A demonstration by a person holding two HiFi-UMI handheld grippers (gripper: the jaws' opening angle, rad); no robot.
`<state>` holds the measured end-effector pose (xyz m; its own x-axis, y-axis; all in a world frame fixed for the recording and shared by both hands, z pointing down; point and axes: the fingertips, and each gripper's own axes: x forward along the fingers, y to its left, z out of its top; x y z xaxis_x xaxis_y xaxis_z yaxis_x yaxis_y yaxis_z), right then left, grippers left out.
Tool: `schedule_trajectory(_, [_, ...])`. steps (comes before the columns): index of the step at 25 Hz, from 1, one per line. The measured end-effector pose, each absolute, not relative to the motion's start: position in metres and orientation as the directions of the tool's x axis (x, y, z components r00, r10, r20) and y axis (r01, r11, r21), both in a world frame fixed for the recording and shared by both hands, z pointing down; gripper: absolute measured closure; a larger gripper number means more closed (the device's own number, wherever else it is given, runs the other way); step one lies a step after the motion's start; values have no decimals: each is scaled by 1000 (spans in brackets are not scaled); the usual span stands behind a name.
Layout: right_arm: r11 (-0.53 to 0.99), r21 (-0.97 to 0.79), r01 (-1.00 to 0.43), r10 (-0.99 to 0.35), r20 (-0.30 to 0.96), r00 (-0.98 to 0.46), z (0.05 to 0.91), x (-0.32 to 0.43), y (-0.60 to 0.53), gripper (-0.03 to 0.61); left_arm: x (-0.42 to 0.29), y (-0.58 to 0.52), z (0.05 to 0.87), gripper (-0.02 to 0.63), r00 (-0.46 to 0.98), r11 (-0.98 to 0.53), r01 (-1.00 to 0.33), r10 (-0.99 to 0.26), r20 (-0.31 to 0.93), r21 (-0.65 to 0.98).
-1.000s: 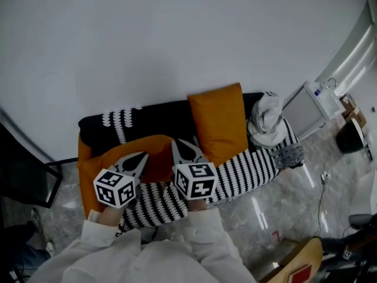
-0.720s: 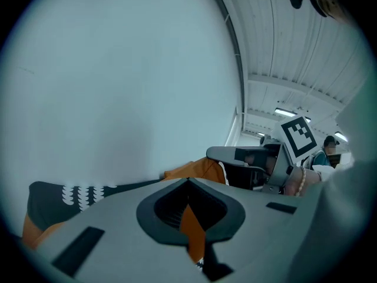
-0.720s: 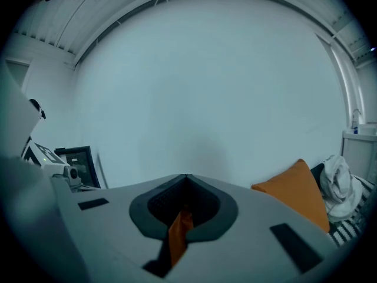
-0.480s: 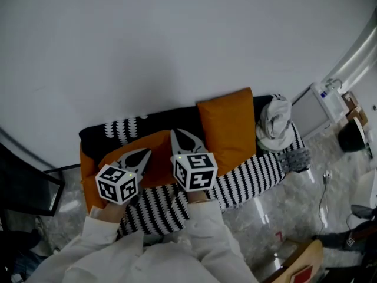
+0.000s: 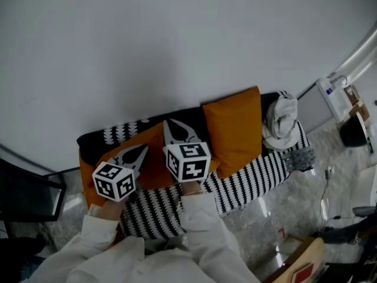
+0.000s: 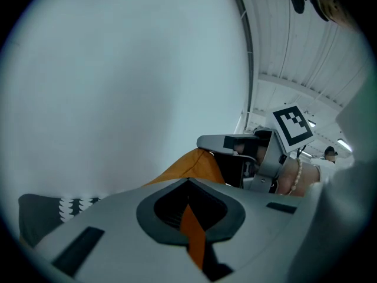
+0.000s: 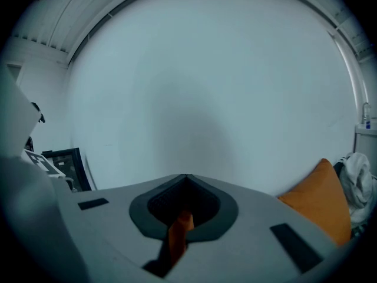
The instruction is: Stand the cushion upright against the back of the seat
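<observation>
Both grippers hold an orange cushion [image 5: 152,161] over the left part of a sofa with a black back [image 5: 91,137] and a zebra-striped seat [image 5: 253,173]. My left gripper [image 5: 143,150] is shut on the cushion's left edge; a strip of orange fabric [image 6: 192,236] shows between its jaws. My right gripper [image 5: 167,124] is shut on the cushion's upper right edge, near the sofa back, and it too has orange fabric [image 7: 178,233] pinched between its jaws. The left gripper view shows the cushion's corner [image 6: 194,165] and the right gripper [image 6: 232,146] beyond it.
A second orange cushion [image 5: 233,128] stands upright against the sofa back to the right. A white bundled cloth [image 5: 281,120] lies on the right end. A white wall rises behind the sofa. A dark frame [image 5: 29,194] stands at left, and a white appliance [image 5: 333,93] at right.
Both grippers have carried the orange cushion toward the sofa's black back. The cushion's top edge now lies higher against it. Both jaws stay shut.
</observation>
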<state>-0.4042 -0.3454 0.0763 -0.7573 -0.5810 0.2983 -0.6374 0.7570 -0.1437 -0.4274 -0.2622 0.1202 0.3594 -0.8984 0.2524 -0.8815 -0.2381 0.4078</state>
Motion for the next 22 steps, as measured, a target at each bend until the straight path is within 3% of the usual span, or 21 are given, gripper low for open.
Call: schedule_trajectory(22, [768, -190, -612, -514, 389, -765, 131, -499, -403, 566, -497, -303, 154, 606, 303, -156, -894, -901, 311, 421])
